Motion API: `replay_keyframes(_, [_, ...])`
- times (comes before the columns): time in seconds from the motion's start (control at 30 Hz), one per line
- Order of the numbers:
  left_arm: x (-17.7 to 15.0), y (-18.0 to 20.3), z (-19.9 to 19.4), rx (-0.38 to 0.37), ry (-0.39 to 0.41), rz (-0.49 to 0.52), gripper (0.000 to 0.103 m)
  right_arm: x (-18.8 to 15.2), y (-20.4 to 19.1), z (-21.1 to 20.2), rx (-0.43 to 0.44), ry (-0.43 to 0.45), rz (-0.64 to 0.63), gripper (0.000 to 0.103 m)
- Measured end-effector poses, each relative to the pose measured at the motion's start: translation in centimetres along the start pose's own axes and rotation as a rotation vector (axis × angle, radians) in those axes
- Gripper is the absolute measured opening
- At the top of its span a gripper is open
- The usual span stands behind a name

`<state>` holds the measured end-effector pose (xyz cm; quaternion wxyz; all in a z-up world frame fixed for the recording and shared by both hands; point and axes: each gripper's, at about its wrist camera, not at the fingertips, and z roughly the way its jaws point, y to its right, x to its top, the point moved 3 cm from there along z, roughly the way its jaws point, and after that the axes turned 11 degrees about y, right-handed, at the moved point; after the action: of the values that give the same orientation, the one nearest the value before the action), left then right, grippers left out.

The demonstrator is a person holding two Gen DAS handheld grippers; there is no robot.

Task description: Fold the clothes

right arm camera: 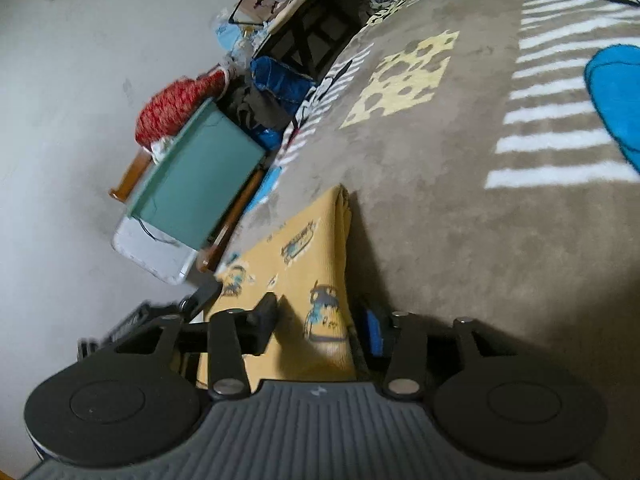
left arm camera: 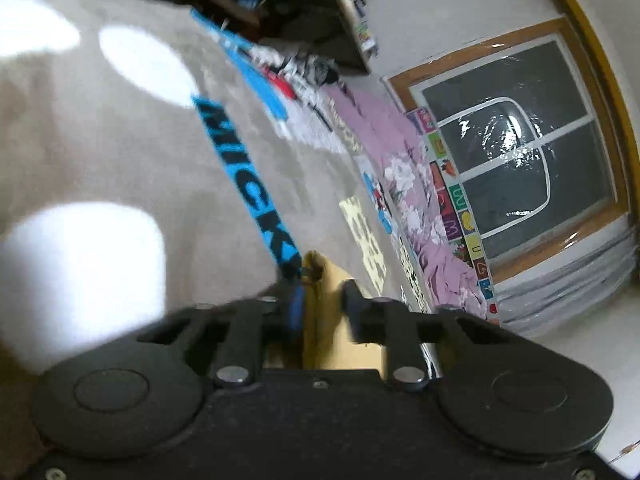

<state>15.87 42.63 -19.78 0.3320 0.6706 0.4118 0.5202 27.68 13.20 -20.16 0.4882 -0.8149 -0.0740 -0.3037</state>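
Motion blur softens the left view. Yellow printed cloth [right arm camera: 308, 276] lies folded on the tan carpet [right arm camera: 460, 216], its near end hidden behind the right gripper [right arm camera: 324, 320], whose spread jaws straddle it; left gripper [left arm camera: 320, 300] narrowly parted, grip on the cloth unclear. Window [left arm camera: 516, 152] beyond.

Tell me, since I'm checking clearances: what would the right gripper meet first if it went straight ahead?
Most likely the yellow printed garment, which already lies between the right gripper's open fingers and stretches ahead. Past its far edge comes the beige cartoon blanket; depth is hard to judge.
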Motion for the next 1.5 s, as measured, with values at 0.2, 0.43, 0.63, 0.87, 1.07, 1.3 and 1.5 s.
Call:
replay_keyframes(0.2, [1.6, 1.1, -3.3, -0.123, 0.122, 0.011, 0.012, 1.0, -1.6, 1.1, 0.073, 0.010, -0.061, 0.016])
replay_keyframes(0.43, [5.4, 0.4, -8.0, -0.148, 0.424, 0.028, 0.012, 4.2, -7.3, 7.2, 0.245, -0.043, -0.161, 0.016])
replay_keyframes(0.63, [7.4, -3.0, -8.7, 0.062, 0.546, -0.022, 0.013, 4.0, -9.2, 14.7, 0.270, -0.150, -0.182, 0.021])
replay_keyframes(0.87, [7.7, -3.1, -10.1, 0.234, 0.603, 0.108, 0.014, 2.9, -11.4, 15.2, -0.015, -0.028, -0.546, 0.049])
replay_keyframes(1.07, [6.0, -1.5, -6.0, 0.224, 0.368, 0.239, 0.041, -0.1, -13.8, 14.6, 0.020, -0.053, -0.731, 0.043])
replay_keyframes(1.3, [4.5, 1.5, -5.3, 0.333, 0.300, 0.403, 0.077, 0.4, -14.7, 13.1, -0.033, -0.090, -0.691, 0.051])
replay_keyframes(1.5, [4.2, 3.2, -6.5, 0.410, 0.272, 0.407, 0.092, 1.4, -14.2, 9.2, -0.129, -0.112, -0.554, 0.076])
